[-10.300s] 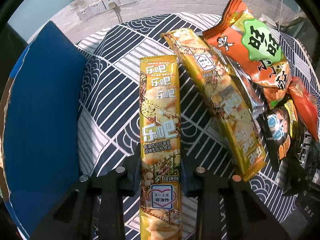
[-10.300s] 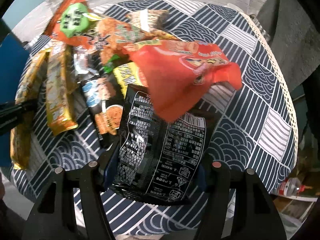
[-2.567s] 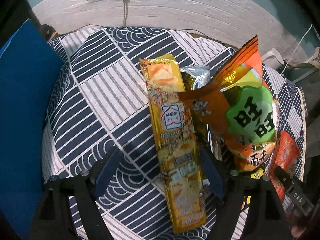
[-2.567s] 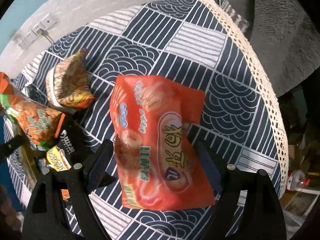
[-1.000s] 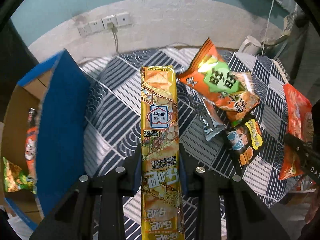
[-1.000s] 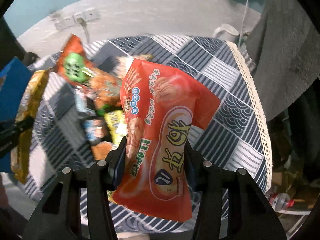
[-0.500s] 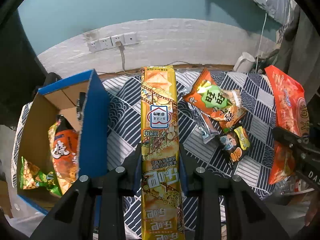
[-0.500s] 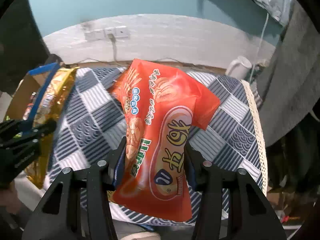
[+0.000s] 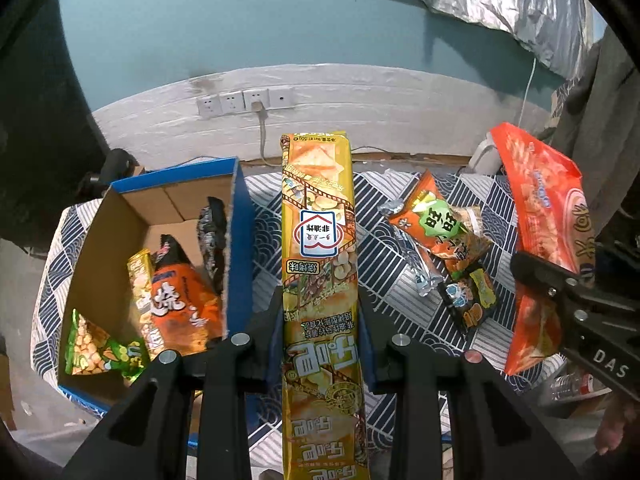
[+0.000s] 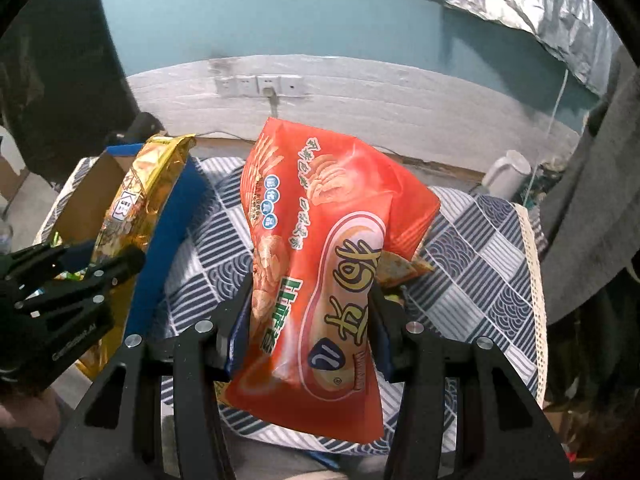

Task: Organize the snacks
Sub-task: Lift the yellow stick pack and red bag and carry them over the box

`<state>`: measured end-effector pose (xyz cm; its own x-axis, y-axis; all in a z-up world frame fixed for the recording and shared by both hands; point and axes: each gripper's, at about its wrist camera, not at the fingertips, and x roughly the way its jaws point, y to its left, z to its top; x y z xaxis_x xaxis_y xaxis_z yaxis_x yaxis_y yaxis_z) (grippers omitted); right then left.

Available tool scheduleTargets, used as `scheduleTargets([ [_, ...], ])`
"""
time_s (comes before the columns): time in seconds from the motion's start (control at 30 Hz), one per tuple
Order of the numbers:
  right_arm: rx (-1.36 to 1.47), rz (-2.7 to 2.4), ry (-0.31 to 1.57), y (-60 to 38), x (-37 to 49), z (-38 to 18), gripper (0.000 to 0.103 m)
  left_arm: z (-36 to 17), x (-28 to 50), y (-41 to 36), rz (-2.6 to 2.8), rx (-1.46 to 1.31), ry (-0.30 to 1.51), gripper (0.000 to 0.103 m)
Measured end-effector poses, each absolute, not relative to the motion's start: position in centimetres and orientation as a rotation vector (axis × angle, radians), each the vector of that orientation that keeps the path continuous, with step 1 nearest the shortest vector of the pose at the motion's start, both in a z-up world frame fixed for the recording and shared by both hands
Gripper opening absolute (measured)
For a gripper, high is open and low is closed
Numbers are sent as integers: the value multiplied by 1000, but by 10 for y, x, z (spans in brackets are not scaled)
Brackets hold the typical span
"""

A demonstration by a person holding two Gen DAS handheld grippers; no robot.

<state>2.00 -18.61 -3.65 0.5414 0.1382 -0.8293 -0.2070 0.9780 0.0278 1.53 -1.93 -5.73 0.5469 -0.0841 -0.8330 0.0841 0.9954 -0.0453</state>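
Both packs are held aloft: the long yellow cracker pack (image 9: 318, 280) is clamped at its lower half in the left hand-held gripper (image 9: 320, 344), and the red chip bag (image 10: 320, 276) is pinched mid-body in the right hand-held gripper (image 10: 310, 332). The step in hand is judged to be the carry to the cardboard box (image 9: 120, 216) at the left, where an orange bag (image 9: 180, 300), a green bag (image 9: 94, 350) and a black bag (image 9: 214, 240) already stand. For a clean drop, the yellow pack is best swung left over the blue box wall (image 9: 240, 248), tipped end-down and let go only once its lower end is inside; being long, it could catch on the wall or the flap. The red bag is best brought in second, so the two hand-held grippers are not crowded over the opening. A few packs are left on the tabletop (image 9: 384, 280): an orange-green pack (image 9: 438, 226), a silver pack (image 9: 416, 264) and a small dark pack (image 9: 470, 300). The tabletop is covered by a navy-and-white patterned cloth with a lace edge at the right. Behind, a white brick band with wall sockets (image 9: 244, 102) sits under a teal wall; a white kettle (image 10: 508, 178) is seen at the far right.
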Motion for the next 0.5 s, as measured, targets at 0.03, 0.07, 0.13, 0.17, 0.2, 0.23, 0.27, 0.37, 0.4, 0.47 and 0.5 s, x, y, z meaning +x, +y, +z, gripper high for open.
scheduleTargets([
  [0.03, -81, 211, 976, -182, 21, -36, 49, -55, 15, -16, -100, -7, 987, 32],
  [0.07, -84, 214, 974, -178, 23, -35, 49, -53, 14, -11, -98, -13, 982, 32],
  [0.13, -89, 222, 972, -170, 26, -34, 49, -48, 13, -3, -84, -11, 969, 32],
  [0.17, -92, 228, 972, -166, 29, -34, 49, -47, 12, 1, -79, -12, 963, 32],
  [0.2, -94, 232, 972, -163, 30, -34, 49, -45, 12, 5, -72, -13, 958, 32],
  [0.23, -99, 241, 973, -157, 32, -34, 49, -44, 11, 9, -65, -15, 954, 32],
  [0.27, -104, 247, 971, -153, 34, -34, 49, -44, 11, 14, -59, -22, 950, 32],
  [0.37, -123, 278, 969, -132, 40, -33, 49, -46, 12, 27, -38, -39, 953, 32],
  [0.4, -126, 288, 968, -125, 42, -33, 49, -47, 13, 33, -31, -50, 956, 32],
  [0.47, -134, 303, 967, -114, 46, -34, 49, -50, 14, 45, -16, -63, 960, 32],
  [0.5, -140, 317, 967, -104, 48, -35, 49, -51, 14, 49, -7, -64, 960, 32],
])
